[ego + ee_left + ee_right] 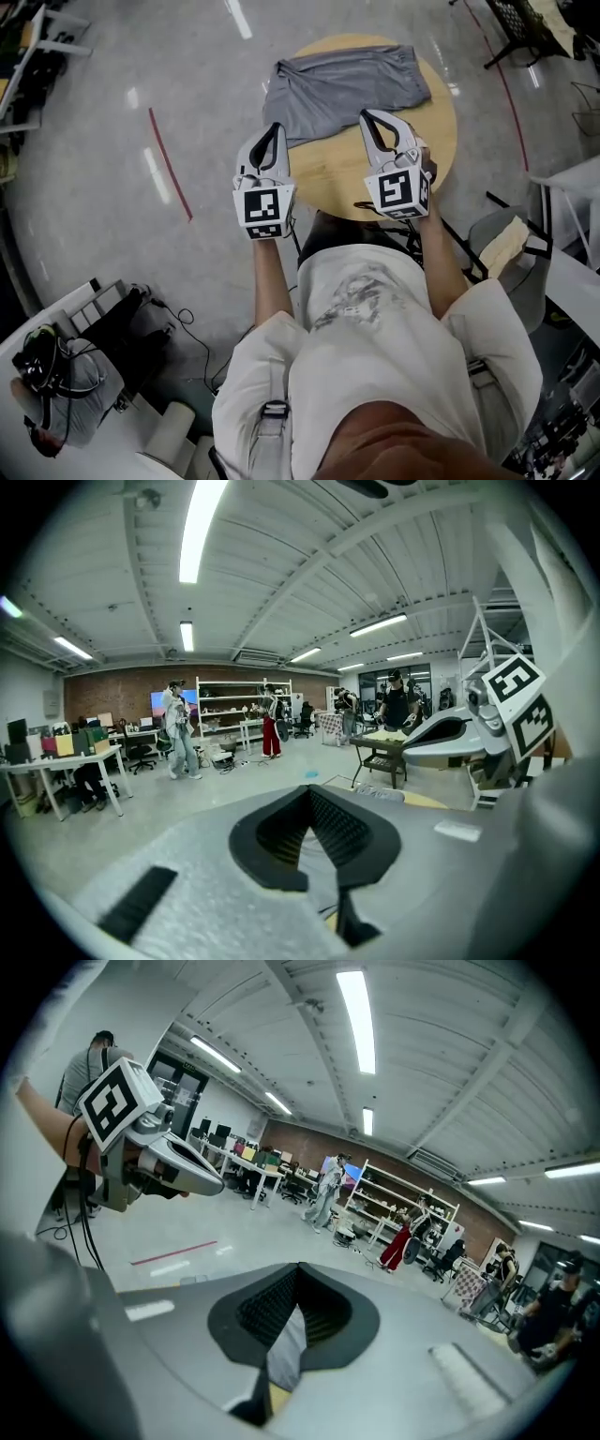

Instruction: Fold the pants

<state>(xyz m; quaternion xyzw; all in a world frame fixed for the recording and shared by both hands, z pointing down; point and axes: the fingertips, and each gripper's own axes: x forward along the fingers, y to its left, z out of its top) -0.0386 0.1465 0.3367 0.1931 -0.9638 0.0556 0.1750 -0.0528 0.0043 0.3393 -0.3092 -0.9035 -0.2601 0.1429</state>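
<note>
Grey pants (347,84) lie crumpled across the far half of a round wooden table (337,183). My left gripper (274,128) is at the pants' near left corner, its jaws shut with grey cloth (319,874) showing behind the closed tips (309,789). At the near edge further right, my right gripper (367,114) is shut on a strip of the grey fabric (286,1349) that hangs between its jaws (298,1267). Both grippers point forward and slightly down, side by side. Each one shows in the other's view: the right gripper (450,738) and the left gripper (178,1171).
A red tape line (171,164) marks the floor left of the table. A chair (506,244) stands to the right, and gear with cables (103,328) lies at the lower left. People, desks and shelves (234,714) fill the far room.
</note>
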